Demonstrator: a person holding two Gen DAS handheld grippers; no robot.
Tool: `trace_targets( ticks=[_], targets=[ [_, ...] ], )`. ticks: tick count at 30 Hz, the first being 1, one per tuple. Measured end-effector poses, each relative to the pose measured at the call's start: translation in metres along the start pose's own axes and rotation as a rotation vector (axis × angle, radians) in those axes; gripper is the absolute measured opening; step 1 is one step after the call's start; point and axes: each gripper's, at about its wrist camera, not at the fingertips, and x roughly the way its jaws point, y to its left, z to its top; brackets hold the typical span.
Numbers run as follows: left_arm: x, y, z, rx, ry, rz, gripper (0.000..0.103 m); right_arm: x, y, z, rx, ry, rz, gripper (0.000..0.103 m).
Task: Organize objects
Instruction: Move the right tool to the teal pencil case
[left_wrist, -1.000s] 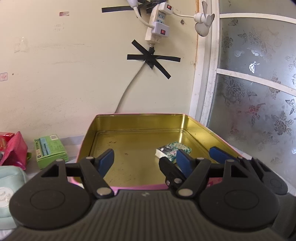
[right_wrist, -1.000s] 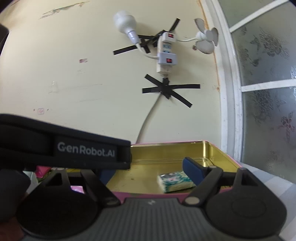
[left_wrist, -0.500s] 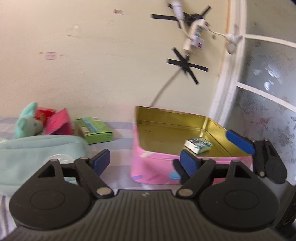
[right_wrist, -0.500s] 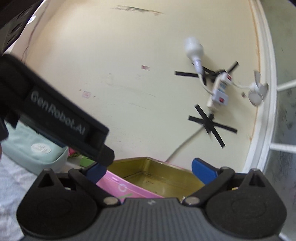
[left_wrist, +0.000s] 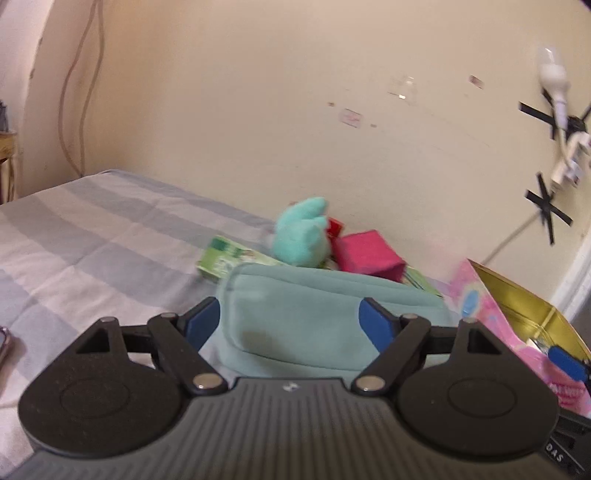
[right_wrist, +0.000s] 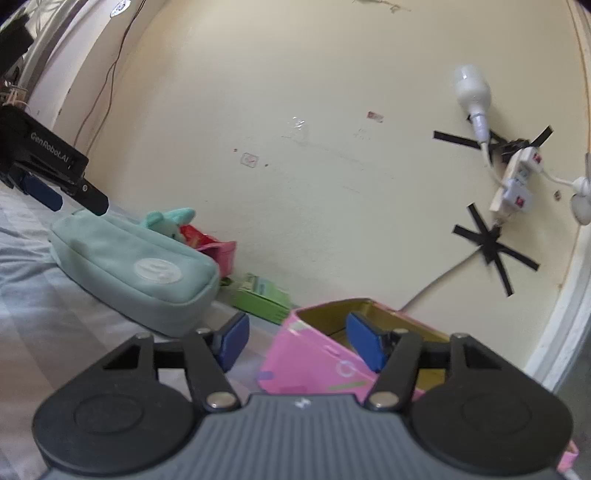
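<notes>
While the left gripper (left_wrist: 288, 325) has swung away from the open tin, it now faces the mint-green pouch (left_wrist: 314, 314), which lies just in front of it on the striped cloth (left_wrist: 74, 240). Its blue pads (left_wrist: 375, 325) stand well apart and I see nothing pressed between them; the pouch sits beyond the tips, so it is not yet gripped. A second ago this view looked straight down into the tin, so I judge that the left hand has finished there and goes for the next object.

The right gripper (right_wrist: 295, 343) is beside the pink tin (right_wrist: 314, 354), and its jaws are closing; one pad is over the tin's near wall, but nothing is held between them. A small patterned packet lay inside the tin a second ago; in the left view only a small corner of something shows there now (left_wrist: 537, 341).

Behind the pouch, near the wall, wait a teal plush toy (left_wrist: 303, 236), a pink box (left_wrist: 365, 254) and a green carton (right_wrist: 264, 295). These are still outside the tin, so much sorting remains.
</notes>
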Motion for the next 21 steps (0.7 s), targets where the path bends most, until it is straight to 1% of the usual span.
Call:
trace_targets(
  ticks=[2, 4, 6, 8, 9, 10, 11, 13, 14, 15, 16, 18, 21],
  targets=[
    [0.005, 0.017, 0.008, -0.050, -0.009, 0.029, 0.083, 0.011, 0.006, 0.009, 0.063, 0.026, 0.075, 0.049],
    [0.013, 0.030, 0.014, -0.090, 0.002, 0.046, 0.083, 0.026, 0.011, 0.017, 0.128, 0.063, 0.139, 0.049],
    [0.019, 0.040, 0.014, -0.139, 0.025, 0.011, 0.083, 0.042, 0.014, 0.023, 0.186, 0.098, 0.180, 0.050],
    [0.028, 0.045, 0.009, -0.178, 0.058, -0.058, 0.083, 0.064, 0.014, 0.027, 0.252, 0.145, 0.224, 0.058],
    [0.032, 0.045, 0.005, -0.180, 0.077, -0.080, 0.083, 0.072, 0.016, 0.027, 0.275, 0.169, 0.242, 0.060],
    [0.036, 0.043, 0.001, -0.173, 0.098, -0.089, 0.083, 0.081, 0.019, 0.026, 0.298, 0.197, 0.254, 0.067],
    [0.041, 0.042, -0.002, -0.164, 0.126, -0.090, 0.083, 0.090, 0.020, 0.026, 0.308, 0.237, 0.258, 0.077],
    [0.051, 0.039, -0.006, -0.151, 0.174, -0.100, 0.083, 0.100, 0.016, 0.023, 0.368, 0.270, 0.283, 0.085],
    [0.052, 0.037, -0.006, -0.144, 0.166, -0.100, 0.083, 0.105, 0.013, 0.021, 0.405, 0.284, 0.311, 0.085],
    [0.054, 0.035, -0.007, -0.137, 0.168, -0.108, 0.081, 0.109, 0.010, 0.019, 0.436, 0.304, 0.332, 0.083],
    [0.055, 0.033, -0.008, -0.127, 0.176, -0.124, 0.074, 0.113, 0.008, 0.017, 0.464, 0.322, 0.352, 0.080],
    [0.053, 0.029, -0.010, -0.084, 0.169, -0.114, 0.072, 0.114, 0.006, 0.015, 0.479, 0.325, 0.392, 0.067],
    [0.050, 0.027, -0.012, -0.051, 0.165, -0.121, 0.067, 0.108, 0.009, 0.016, 0.452, 0.312, 0.381, 0.063]
  ],
)
